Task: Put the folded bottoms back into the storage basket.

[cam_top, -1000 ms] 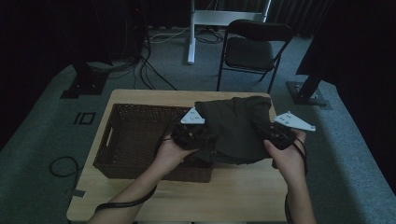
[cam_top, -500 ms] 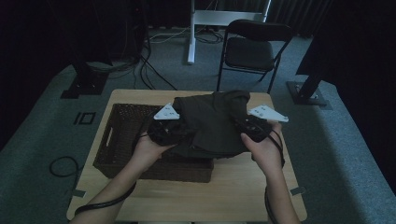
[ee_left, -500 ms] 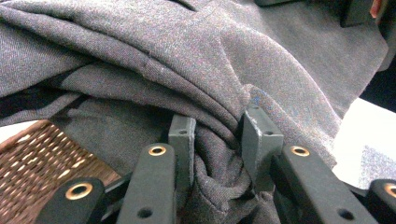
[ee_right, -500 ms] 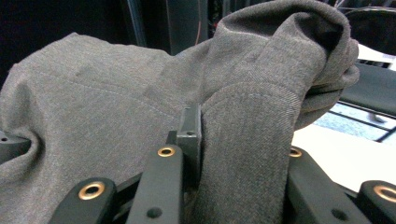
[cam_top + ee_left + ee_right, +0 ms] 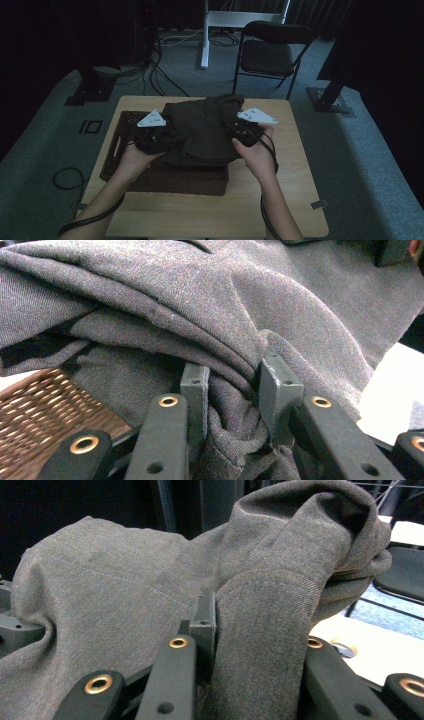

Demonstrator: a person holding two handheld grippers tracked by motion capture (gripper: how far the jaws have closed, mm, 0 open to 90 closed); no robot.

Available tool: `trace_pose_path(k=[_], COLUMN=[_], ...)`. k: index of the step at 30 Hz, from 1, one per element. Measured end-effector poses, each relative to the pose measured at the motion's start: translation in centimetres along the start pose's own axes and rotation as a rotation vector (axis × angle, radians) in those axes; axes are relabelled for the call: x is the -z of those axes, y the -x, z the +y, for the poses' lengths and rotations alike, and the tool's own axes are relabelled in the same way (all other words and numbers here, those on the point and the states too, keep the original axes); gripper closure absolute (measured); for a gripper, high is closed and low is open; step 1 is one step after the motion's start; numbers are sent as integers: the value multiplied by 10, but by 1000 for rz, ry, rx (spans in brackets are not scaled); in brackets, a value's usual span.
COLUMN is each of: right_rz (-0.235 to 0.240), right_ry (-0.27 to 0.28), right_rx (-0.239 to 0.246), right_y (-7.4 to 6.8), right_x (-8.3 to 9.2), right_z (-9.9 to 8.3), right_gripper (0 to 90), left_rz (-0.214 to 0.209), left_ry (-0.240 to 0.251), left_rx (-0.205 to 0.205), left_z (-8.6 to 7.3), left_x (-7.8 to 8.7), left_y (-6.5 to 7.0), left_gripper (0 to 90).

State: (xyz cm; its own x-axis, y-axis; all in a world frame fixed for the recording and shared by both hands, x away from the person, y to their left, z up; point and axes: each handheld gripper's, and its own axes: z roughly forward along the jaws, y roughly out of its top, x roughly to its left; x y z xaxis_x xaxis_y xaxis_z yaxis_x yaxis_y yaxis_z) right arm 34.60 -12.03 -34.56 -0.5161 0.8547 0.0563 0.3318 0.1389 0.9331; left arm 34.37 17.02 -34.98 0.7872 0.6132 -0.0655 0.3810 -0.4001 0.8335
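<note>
In the high view, a folded dark grey garment [image 5: 202, 132] is hanging at the centre of the frame, held between two grippers and hovering over the right half of a brown wicker basket [image 5: 117, 145] that is sitting on the wooden table [image 5: 295, 200]. The left gripper [image 5: 159, 136] is gripping the garment's left edge, just left of centre; the right gripper [image 5: 239, 131] is gripping its right edge, just right of centre. Each is sitting in a hand, with the forearms coming up from the bottom of the frame.

In the left gripper view, the jaws are standing narrow and pinching a bunched fold of the garment [image 5: 235, 415] at lower centre, the cloth squeezed between the two pads and spreading away across the whole upper frame. The basket [image 5: 35, 405] is showing at lower left beneath the cloth, and a pale strip of table [image 5: 395, 390] is lying at the right edge.

In the right gripper view, the jaws are likewise clamping a thick fold of the garment [image 5: 260, 645] at lower centre; the right pad is buried under cloth, so its contact is probably firm but is hard to see. The fabric is rising to a rolled hump at upper right. The table [image 5: 360, 640] is showing at lower right.

A black folding chair [image 5: 270, 52] is standing beyond the table, in the upper middle of the high view.
</note>
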Motion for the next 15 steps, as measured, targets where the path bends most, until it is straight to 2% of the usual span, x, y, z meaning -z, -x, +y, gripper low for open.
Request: trace_pose_path(k=[2,6,15], right_rz=[11,13,68], right_ry=[2,5,-1], right_rx=[-2,45,16], right_y=[-7,-25,-53], right_x=[-7,-18,-48], right_z=[0,0,-5], right_gripper=[734,736,740], left_rz=[10,28,53], left_ry=[-7,-13,-40], left_rx=[-3,16,39], left_z=[-4,-14,-35], left_x=[6,16,38], left_y=[-7,-19,-46], left_gripper=[691,691,690])
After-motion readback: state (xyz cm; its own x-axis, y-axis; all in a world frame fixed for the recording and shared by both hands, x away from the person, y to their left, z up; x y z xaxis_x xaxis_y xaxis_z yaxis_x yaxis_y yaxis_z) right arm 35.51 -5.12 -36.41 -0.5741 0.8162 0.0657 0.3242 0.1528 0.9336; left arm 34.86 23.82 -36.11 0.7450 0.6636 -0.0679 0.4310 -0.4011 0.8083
